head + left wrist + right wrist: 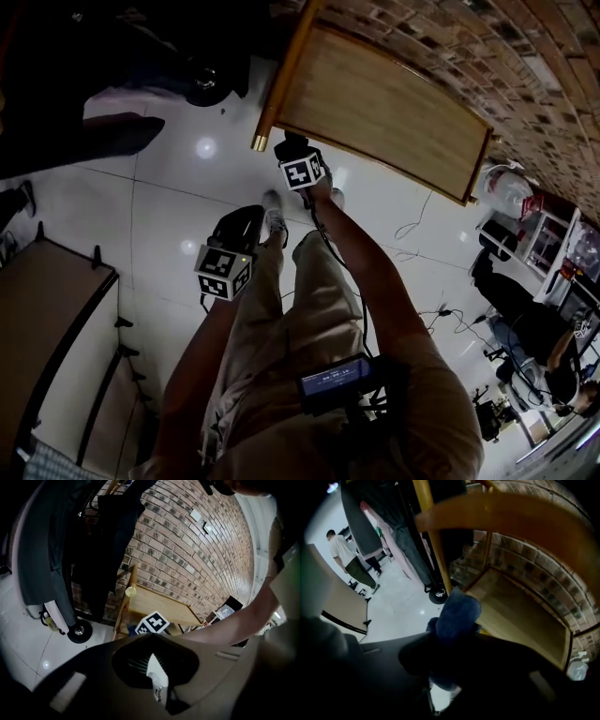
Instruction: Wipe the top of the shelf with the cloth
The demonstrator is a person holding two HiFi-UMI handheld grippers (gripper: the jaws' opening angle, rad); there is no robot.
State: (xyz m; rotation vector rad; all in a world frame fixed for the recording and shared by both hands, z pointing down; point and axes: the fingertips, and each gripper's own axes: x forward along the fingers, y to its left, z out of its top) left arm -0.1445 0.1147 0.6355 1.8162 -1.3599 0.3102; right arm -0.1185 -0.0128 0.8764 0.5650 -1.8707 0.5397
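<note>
The wooden shelf's top (pixel 375 103) shows at the upper middle of the head view, against a brick wall. My right gripper (pixel 291 148) hovers at its near left corner, by the brass-capped post (pixel 258 142), and is shut on a blue cloth (pixel 457 613). In the right gripper view the cloth sticks out past the jaws in front of the post (pixel 436 550), below the top's edge (pixel 511 513) and apart from it. My left gripper (pixel 246 223) hangs lower over the floor beside my leg; its jaws meet at the tips with nothing in them (pixel 152 660).
A coat rack with dark coats (pixel 93 550) stands left of the shelf on a round base (pixel 79 632). A brown table (pixel 47 319) is at my left. Cables (pixel 441 314) lie on the white floor, a seated person (pixel 534 337) is at the right, and another person (pixel 347 559) stands further off.
</note>
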